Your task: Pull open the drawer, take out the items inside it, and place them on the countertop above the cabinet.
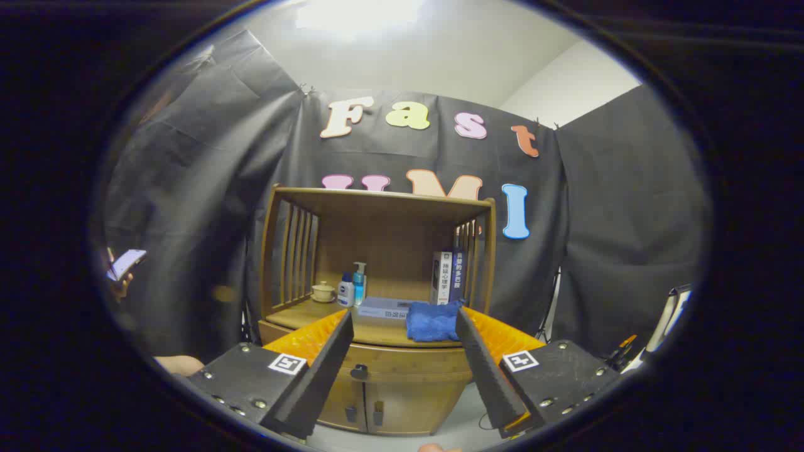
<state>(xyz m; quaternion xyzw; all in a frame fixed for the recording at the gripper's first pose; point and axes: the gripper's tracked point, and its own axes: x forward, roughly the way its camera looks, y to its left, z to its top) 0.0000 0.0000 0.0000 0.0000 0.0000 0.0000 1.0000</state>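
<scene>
Hovering claw (402, 351) wide open, empty, drawer (402, 364) shut beyond, countertop (308, 314) front edge free.

Black cloth (207, 157) drapes the booth below a white ceiling (440, 44) with a bright light (358, 14).

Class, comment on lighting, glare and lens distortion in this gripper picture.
Gripper view: a ceiling light blows out to white glare; the cabinet is sharp but dim under its shelf; fisheye bends the cabinet posts; the open gripper fingers loom large.
</scene>
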